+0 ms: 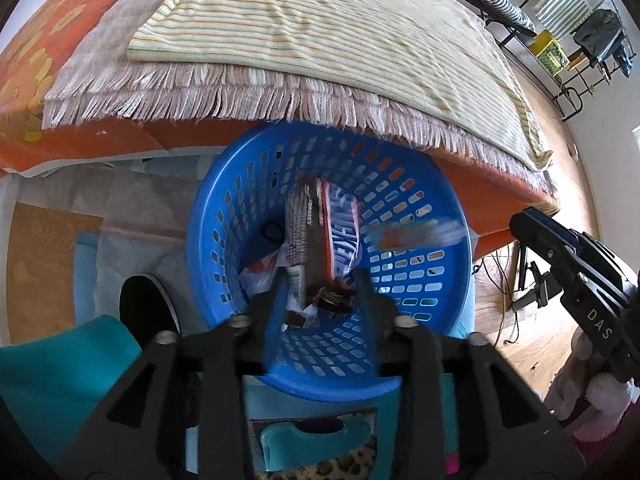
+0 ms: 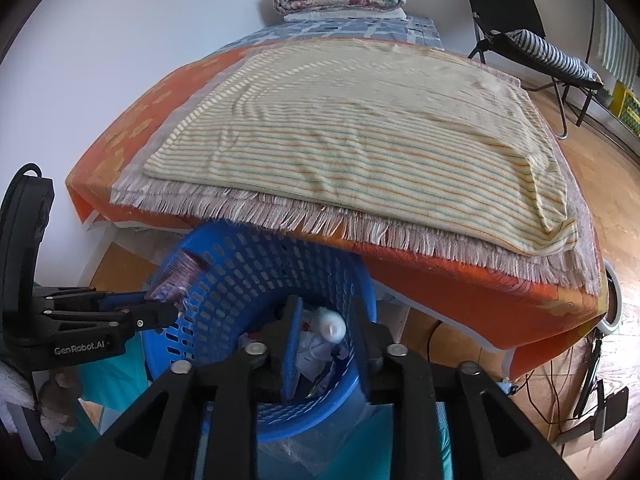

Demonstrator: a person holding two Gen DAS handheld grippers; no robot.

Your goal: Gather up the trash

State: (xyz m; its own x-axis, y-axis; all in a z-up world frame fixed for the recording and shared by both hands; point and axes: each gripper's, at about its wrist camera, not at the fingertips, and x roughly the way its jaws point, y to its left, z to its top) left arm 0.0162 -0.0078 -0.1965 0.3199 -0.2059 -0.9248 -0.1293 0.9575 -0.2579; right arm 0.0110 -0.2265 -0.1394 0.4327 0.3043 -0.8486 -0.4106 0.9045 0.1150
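Bright, soft daylight throughout — no hard glare, walls pale and evenly lit. Deep shade under the fringed edge of the bed [image 2: 400, 168], darkening the upper rim of the blue basket [image 1: 448, 208] tucked below it. Heavy fisheye bending: bed edge bowed into an arc, black vignette in every corner. Motion blur on an orange-and-white smear [image 1: 416, 234] just inside the basket's right wall, and on a reddish wrapper [image 2: 176, 280] at the basket's left rim in the right wrist view. Striped blanket [image 2: 360, 128] on the bed slightly soft there, sharper in the left wrist view. Snickers wrapper [image 1: 340, 232] over the basket crisp enough to read part of its lettering.
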